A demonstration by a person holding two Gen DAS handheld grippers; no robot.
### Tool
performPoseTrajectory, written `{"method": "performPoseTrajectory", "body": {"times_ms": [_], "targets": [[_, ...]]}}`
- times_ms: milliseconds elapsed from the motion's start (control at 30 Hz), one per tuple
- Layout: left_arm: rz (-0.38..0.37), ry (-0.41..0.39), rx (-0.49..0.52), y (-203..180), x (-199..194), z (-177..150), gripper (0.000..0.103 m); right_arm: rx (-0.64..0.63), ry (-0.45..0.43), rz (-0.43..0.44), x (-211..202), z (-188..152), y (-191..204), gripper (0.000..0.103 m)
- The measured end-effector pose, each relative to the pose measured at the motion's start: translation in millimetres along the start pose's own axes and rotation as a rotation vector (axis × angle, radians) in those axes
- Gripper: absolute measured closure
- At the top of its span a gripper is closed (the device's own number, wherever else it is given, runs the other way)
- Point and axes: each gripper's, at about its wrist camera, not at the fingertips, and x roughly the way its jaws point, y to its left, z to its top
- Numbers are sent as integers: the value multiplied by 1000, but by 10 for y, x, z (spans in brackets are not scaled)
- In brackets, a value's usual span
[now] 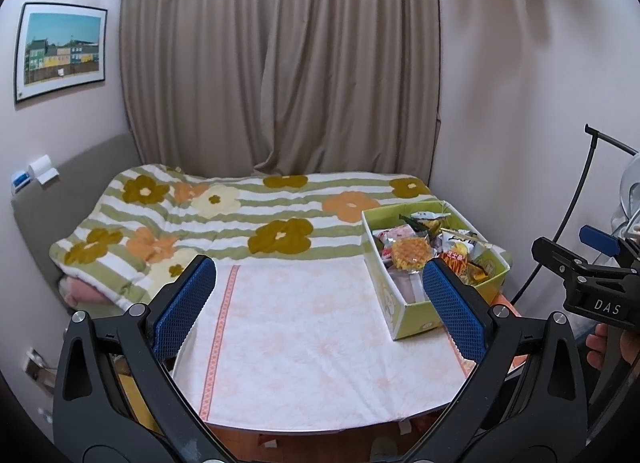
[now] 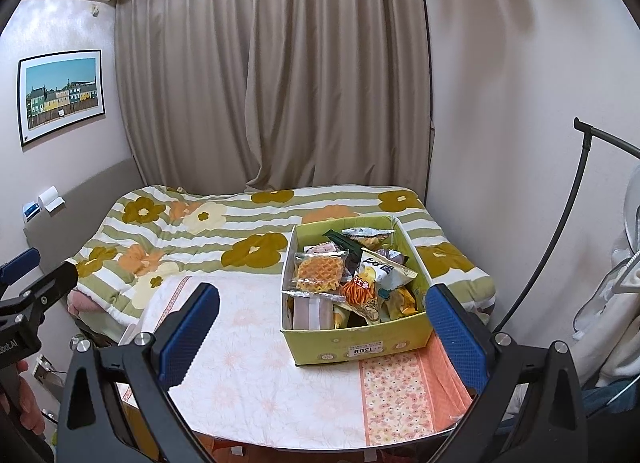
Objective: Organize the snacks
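hovering wide apart and empty, the left gripper (image 1: 318, 307) and right gripper (image 2: 322, 335) are facing the box (image 2: 360, 347). packets (image 2: 320, 273) are lying heaped and crinkly, so a pinch is risking dragging neighbours out or tipping the box.

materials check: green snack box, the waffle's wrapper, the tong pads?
Green box: looks like printed cardboard, matte; thin straight walls, plain pale inside, and a price sticker on the front. Waffle wrapper: clear glossy plastic film, probably; the waffle shows through and the crimped edges catch light. Blue pads on the right tongs: apparently rubber or soft plastic, matte, with a fine diamond grip texture.
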Motion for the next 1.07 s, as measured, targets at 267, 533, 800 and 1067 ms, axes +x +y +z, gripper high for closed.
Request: {"method": "performPoseTrajectory", "body": {"times_ms": [267, 533, 800, 1067], "targets": [[4, 5, 18, 2, 17, -35, 0, 1, 2, -1, 0, 6, 6, 0], [-4, 11, 31, 7, 23, -57, 0, 3, 8, -6, 51, -9, -35, 0], [-5, 10, 30, 20, 27, -54, 0, 12, 15, -4, 67, -38, -43, 0], [4, 22, 33, 34, 70, -64, 0, 4, 45, -3, 165, -82, -9, 0]]}}
